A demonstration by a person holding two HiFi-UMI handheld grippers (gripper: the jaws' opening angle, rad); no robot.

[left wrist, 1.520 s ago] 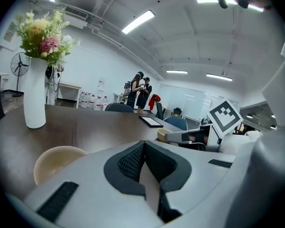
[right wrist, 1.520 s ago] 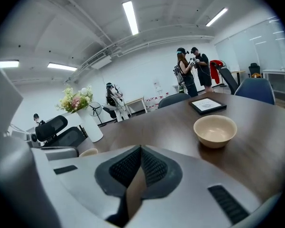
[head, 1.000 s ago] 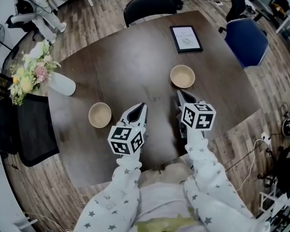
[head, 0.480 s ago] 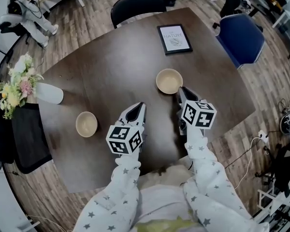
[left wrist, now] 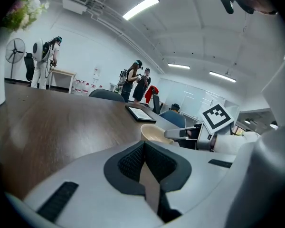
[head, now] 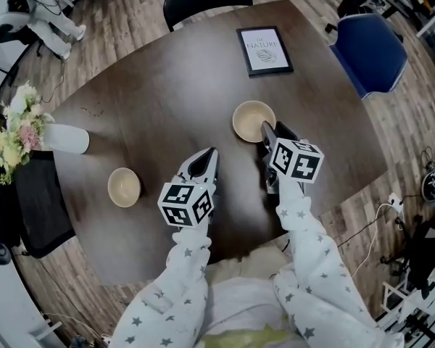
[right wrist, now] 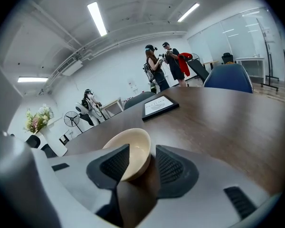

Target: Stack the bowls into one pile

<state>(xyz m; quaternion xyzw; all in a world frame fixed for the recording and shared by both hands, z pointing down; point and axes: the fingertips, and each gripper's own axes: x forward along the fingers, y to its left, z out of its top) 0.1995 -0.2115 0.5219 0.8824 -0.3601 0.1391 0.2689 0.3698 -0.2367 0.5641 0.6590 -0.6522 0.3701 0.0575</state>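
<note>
Your right gripper point(head: 272, 130) has closed the distance to the far cream bowl point(head: 252, 119): a second ago a strip of bare table lay between its tips and the bowl, and now the tips sit at the bowl's near rim. Its jaws have just been opening, and in the right gripper view point(right wrist: 141, 152) they stand wide apart with the near edge of that bowl point(right wrist: 131, 148) between the two ribbed pads; the bowl sits upright on the table, and the pads are not clamped on it. Your left gripper point(head: 209, 154) hovers over the bare dark table point(head: 167, 100) with its jaws brought together on nothing, as the left gripper view point(left wrist: 143, 148) shows. It has drawn away from the second bowl point(head: 123, 186), which was just beside its tips a second ago and now sits well apart to its left, upright and untouched. The two bowls are well apart from each other, each on its own, your left gripper between them. Beyond the far bowl the framed print point(head: 264, 49) lies flat on the table, and at the left edge the white vase point(head: 64, 138) lies on its side with its flowers point(head: 14, 125) hanging past the rim.
</note>
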